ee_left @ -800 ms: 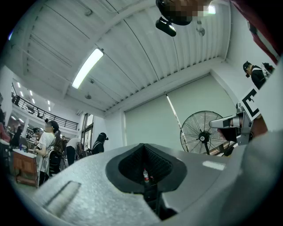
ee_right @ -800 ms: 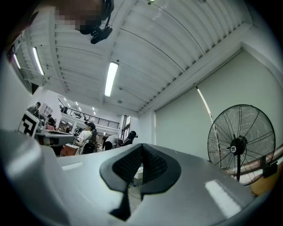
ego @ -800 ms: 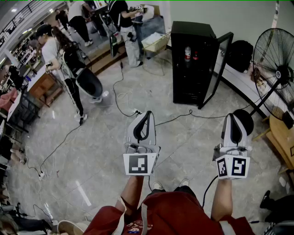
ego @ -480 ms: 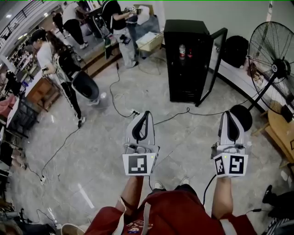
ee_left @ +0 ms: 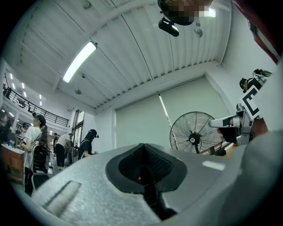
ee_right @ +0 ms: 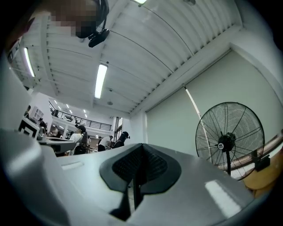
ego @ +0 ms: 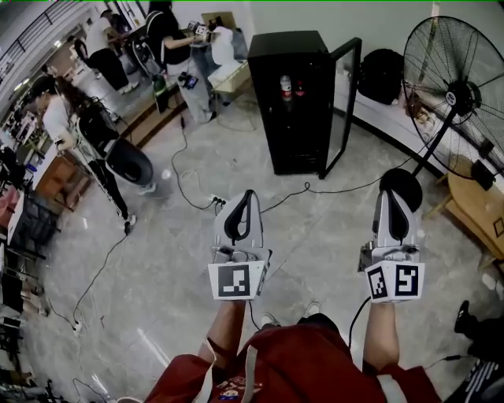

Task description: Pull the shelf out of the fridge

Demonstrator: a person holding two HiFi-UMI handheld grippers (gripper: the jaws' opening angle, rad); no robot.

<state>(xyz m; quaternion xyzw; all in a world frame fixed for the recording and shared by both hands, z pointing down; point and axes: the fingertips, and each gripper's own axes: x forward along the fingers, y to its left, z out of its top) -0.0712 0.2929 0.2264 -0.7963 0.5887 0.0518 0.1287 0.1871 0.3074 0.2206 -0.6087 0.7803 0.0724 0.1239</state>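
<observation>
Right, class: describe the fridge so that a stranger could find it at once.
Look along the pale back wall, left of the big black pedestal fan. The tall black fridge stands there; alone among its neighbours, its door hangs open, with two bottles inside.

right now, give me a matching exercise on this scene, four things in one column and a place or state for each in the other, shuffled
Things:
1. fridge door
2. pedestal fan
3. left gripper
4. two bottles

Places or states:
a. shut, nothing between its jaws
b. standing inside the black fridge
c. swung open
d. right of the fridge in the head view

Pairs: 1-c, 2-d, 3-a, 4-b
</observation>
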